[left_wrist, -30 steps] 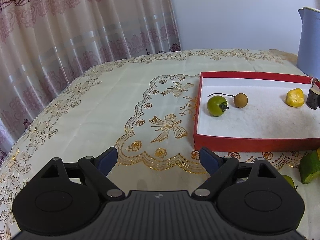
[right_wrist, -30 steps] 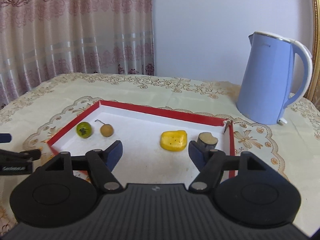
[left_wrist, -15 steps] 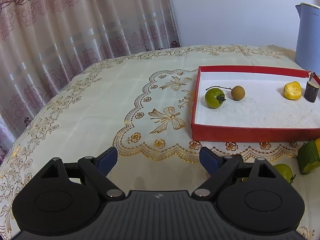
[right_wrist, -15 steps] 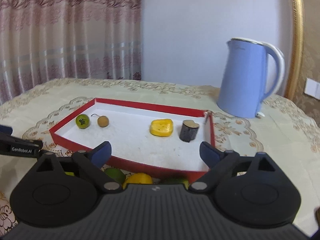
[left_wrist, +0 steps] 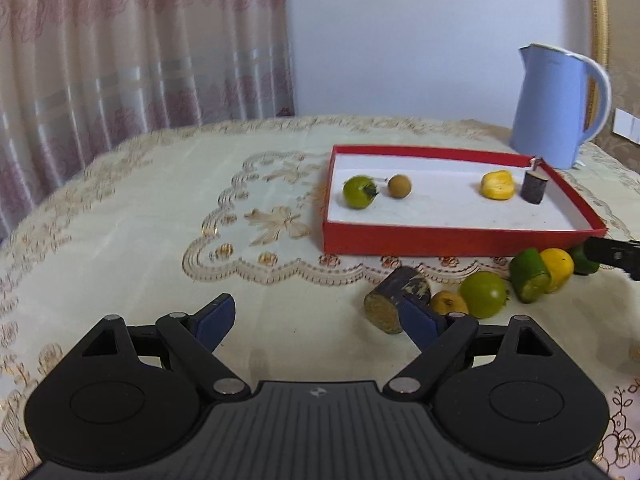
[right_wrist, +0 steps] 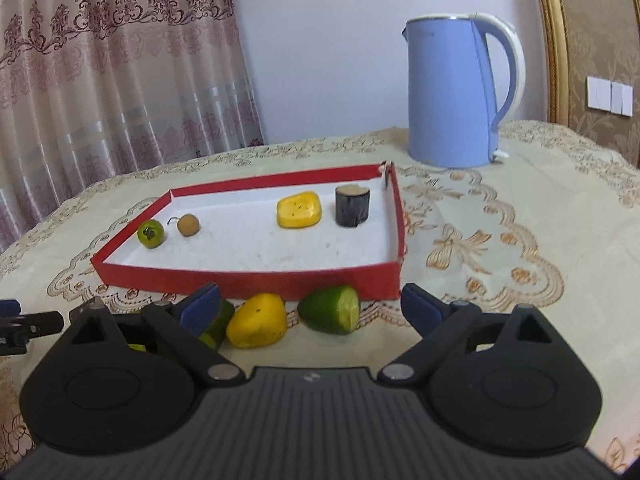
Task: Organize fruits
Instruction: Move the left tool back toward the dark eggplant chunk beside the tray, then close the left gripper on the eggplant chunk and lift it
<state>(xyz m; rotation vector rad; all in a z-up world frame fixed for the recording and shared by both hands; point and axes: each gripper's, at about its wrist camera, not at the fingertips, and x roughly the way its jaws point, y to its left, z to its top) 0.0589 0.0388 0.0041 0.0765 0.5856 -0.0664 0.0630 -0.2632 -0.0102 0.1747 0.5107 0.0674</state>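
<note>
The left gripper [left_wrist: 316, 318] and right gripper [right_wrist: 310, 304] are both hovering with fingers spread, pinching nothing. Loose cut fruit pieces [right_wrist: 256, 320] are lying on the bench along the shallow red cardboard tray's [right_wrist: 248, 280] near edge, with four pieces sitting inside it

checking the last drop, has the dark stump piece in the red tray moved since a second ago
No. In the right wrist view the dark stump piece still stands upright beside the yellow piece, near the red tray's far right corner.

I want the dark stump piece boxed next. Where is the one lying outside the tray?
In the left wrist view the dark stump piece lies on its side on the tablecloth, in front of the red tray, beside a small yellow fruit and touching the left gripper's right finger.
</note>
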